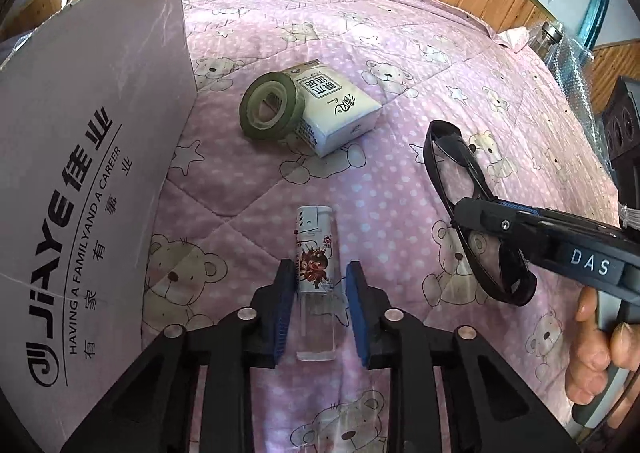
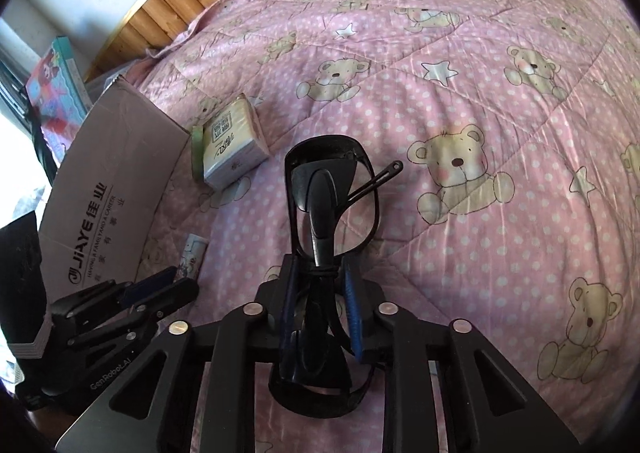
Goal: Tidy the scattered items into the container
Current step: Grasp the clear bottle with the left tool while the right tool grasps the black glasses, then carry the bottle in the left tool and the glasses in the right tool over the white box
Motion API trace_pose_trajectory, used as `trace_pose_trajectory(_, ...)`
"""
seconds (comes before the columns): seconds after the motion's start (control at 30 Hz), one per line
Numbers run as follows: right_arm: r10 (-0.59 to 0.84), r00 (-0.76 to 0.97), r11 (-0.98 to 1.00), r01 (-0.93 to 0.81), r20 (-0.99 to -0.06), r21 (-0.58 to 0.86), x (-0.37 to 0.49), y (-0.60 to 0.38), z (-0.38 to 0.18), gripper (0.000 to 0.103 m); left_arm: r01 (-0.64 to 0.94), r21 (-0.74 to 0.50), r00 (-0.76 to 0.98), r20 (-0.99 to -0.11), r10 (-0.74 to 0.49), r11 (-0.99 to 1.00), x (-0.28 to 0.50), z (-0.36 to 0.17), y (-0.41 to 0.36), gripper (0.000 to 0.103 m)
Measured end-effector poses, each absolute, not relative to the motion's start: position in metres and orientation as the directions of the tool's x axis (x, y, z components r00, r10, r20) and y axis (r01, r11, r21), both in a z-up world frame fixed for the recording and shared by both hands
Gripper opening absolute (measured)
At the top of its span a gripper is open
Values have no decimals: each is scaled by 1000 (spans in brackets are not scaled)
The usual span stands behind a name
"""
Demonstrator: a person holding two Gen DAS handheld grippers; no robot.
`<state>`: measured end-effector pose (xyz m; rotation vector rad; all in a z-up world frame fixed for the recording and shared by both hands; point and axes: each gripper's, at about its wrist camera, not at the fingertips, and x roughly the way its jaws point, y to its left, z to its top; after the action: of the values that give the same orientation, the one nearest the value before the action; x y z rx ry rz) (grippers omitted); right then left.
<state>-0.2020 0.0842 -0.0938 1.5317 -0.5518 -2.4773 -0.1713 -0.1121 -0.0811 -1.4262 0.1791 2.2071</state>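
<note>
Lighter point(image 1: 315, 273): lying on the quilt point(image 1: 400, 181), straddled by the left gripper point(image 1: 320, 305), whose pads are standing apart; looking light, stiff and slick, best pinched across its flat sides at mid-body.
Glasses point(image 2: 324, 213): hanging clamped in the right gripper point(image 2: 320, 317); light, fragile.
Box point(image 1: 92, 157): standing just left of the lighter.
Count: one lighter, one glasses, one tape point(image 1: 269, 105), one tissue pack point(image 1: 336, 109) are showing.

Black hand-held gripper point(image 1: 320, 305) with blue pads point(image 1: 356, 309), silver screws, "DAS" lettering.
</note>
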Motion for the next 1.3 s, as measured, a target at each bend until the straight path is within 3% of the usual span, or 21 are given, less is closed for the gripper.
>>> trace_pose_trajectory(0.13,-343,-454,-912,-48,-822,407,-191,88,-87,17,-485,-160,-327,-879,348,-860,-157,-73,-118,20)
trace_pose_trajectory(0.33,-308,-451,-931,-39,-838,363,-191,78,-97,33,-477,-150,-337,-879,338,-866,-148,-79,-120,26)
trace_pose_trajectory(0.47,-330,-461,-916,-56,-824,398,-191,84,-98,21,-494,-136,-341,-878,335,-859,-144,-77,-120,20)
trace_pose_trajectory(0.6,-344,-471,-906,-59,-812,418,-181,88,-91,16,-497,-166,-326,-874,361,-851,-141,-73,-137,20)
trace_pose_trajectory(1.13,-373,-504,-885,-60,-779,462,-125,83,-60,16,-510,-156,-379,-842,384,-846,-118,-23,-143,20)
trace_pose_trajectory(1.3,-376,-515,-887,-42,-770,461,-107,76,-48,16,-513,-149,-401,-829,389,-845,-117,-18,-112,20)
